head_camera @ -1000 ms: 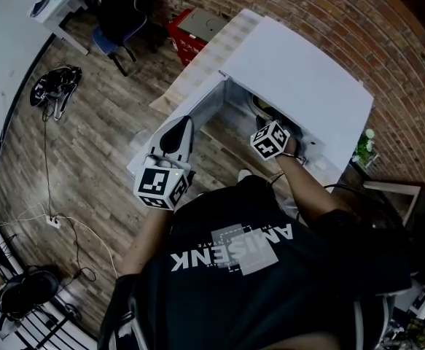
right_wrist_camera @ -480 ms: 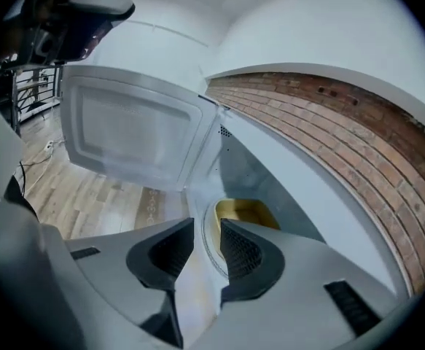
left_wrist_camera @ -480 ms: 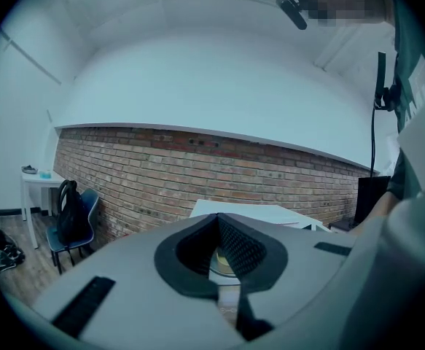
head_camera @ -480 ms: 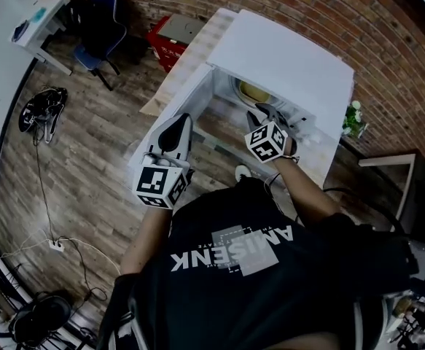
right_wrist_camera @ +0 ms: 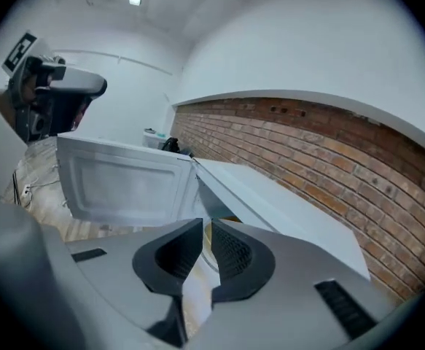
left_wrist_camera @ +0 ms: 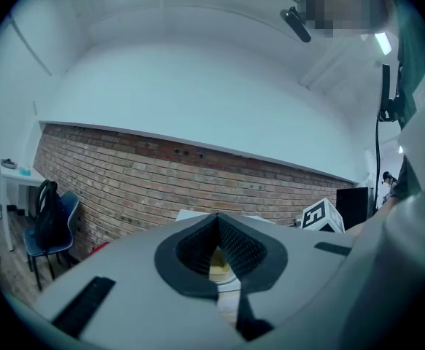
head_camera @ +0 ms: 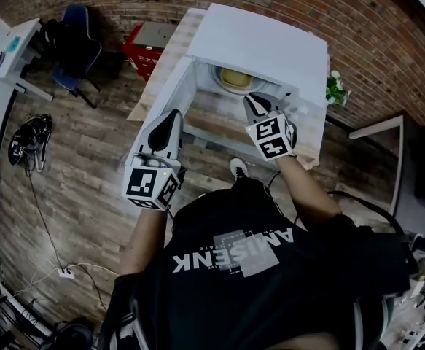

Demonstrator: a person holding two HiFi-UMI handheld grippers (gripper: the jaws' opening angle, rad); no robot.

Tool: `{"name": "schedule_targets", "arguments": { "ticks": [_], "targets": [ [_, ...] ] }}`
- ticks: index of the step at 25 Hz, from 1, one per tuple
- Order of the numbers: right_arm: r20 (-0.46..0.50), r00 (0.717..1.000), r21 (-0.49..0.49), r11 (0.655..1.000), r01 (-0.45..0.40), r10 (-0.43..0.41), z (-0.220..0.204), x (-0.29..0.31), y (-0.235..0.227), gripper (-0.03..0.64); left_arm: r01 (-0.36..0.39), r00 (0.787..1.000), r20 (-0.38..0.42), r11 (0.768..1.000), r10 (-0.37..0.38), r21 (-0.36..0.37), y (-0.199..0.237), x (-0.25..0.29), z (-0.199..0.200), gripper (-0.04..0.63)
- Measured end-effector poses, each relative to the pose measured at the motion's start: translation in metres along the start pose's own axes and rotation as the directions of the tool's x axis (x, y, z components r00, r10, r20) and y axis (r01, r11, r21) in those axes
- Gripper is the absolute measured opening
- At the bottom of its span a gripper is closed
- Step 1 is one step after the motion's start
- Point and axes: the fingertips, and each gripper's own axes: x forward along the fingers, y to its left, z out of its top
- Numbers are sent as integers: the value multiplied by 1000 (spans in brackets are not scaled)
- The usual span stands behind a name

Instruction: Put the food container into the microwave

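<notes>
At the far left a blue chair (head_camera: 77, 35) and a red box (head_camera: 143, 46) stand against the brick wall, well apart from the work. The microwave (head_camera: 263, 42) sits on a pale wooden surface (head_camera: 223, 126). Its door (head_camera: 170, 93) is swung out to the left, so the cavity stands open toward the person.

The left gripper (head_camera: 172, 119) is just beside the door's free edge, outside the cavity. Its fingers (left_wrist_camera: 245, 246) are pressed together at the tips with nothing in them.

The food container (head_camera: 234, 79), yellowish inside, rests deep in the cavity. The microwave's top cuts off its far part.

The right gripper (head_camera: 256, 102) hangs in front of the opening, just short of the container and apart from it. Its fingers (right_wrist_camera: 230, 257) have just been closing. They now stand a narrow slit apart, with nothing between them.

Bare surface lies between the cavity's front edge and the person. To the right a small plant (head_camera: 334, 90) stands near the microwave's side, by the wall. The microwave's base and the surface's near edge are hidden by the arms.
</notes>
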Motion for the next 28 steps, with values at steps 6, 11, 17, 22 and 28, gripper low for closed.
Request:
{"name": "schedule_targets", "arguments": {
  "ticks": [6, 11, 17, 22, 28],
  "targets": [
    [72, 992, 106, 990, 93, -101, 17, -49, -21, 57, 40, 997, 73, 999, -39, -7, -3, -11, 21, 12],
    [129, 980, 205, 971, 125, -154, 27, -87, -35, 53, 85, 995, 49, 996, -83, -28, -11, -6, 21, 12],
    [164, 968, 228, 962, 152, -192, 33, -136, -52, 46, 141, 989, 44, 989, -139, -48, -32, 3, 25, 12],
    [198, 955, 229, 957, 176, -223, 33, -174, -73, 44, 139, 990, 44, 989, -136, -49, -49, 10, 32, 12],
    [222, 941, 240, 950, 200, -255, 25, -211, -115, 43, 99, 995, 21, 995, -99, -1, -71, 29, 42, 12]
  ]
}}
